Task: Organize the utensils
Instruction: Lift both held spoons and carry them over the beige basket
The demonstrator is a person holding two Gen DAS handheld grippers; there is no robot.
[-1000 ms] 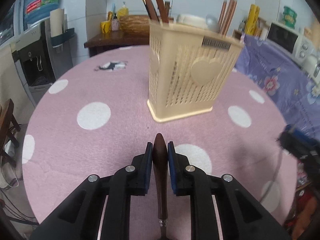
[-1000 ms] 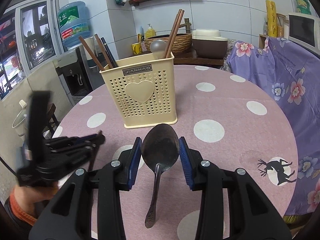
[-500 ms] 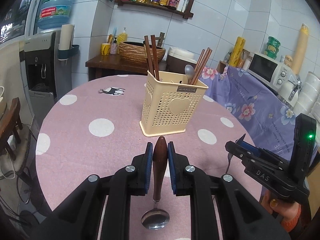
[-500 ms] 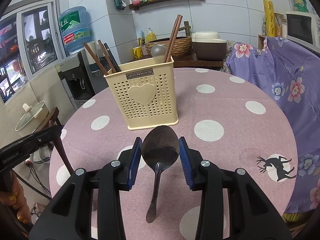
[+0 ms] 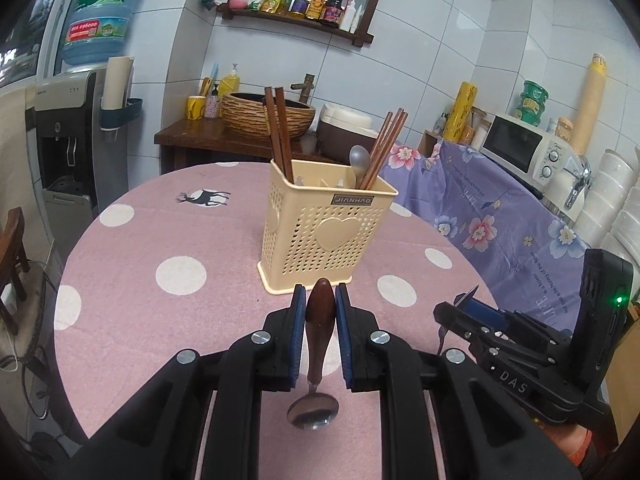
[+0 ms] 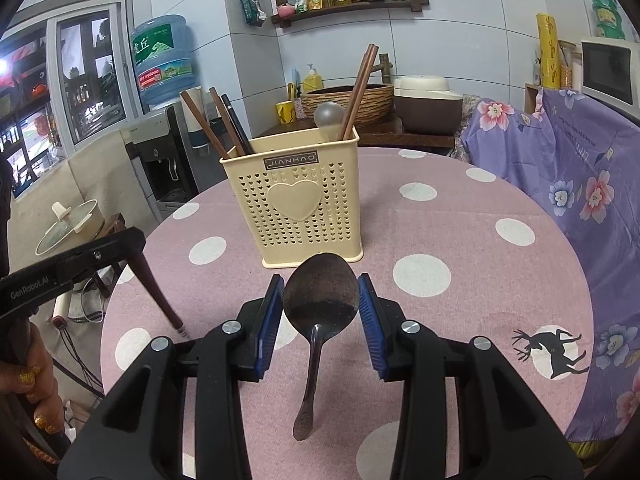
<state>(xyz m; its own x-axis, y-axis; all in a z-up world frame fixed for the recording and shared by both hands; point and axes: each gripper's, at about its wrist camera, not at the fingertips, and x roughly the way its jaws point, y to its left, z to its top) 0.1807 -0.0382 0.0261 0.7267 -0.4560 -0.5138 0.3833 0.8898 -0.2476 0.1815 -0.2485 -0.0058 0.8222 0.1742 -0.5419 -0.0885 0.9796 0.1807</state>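
Wooden-handled spoon (image 5: 319,322) hangs bowl-down in the left tongs (image 5: 320,308), pinched narrow on its dark handle above the pink dotted bench (image 5: 180,240). The right tongs (image 6: 320,304) grip a tarnished metal spoon (image 6: 320,292) by its bowl. Just beyond stands the cream perforated holder (image 6: 296,204), chopsticks (image 5: 280,136) upright inside.

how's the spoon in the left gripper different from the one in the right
The left gripper clamps the wooden-handled spoon by its handle, bowl hanging toward the camera. The right gripper pinches the all-metal spoon by its bowl, handle trailing back. Both are held above the pink dotted tablecloth, facing the cream utensil basket.
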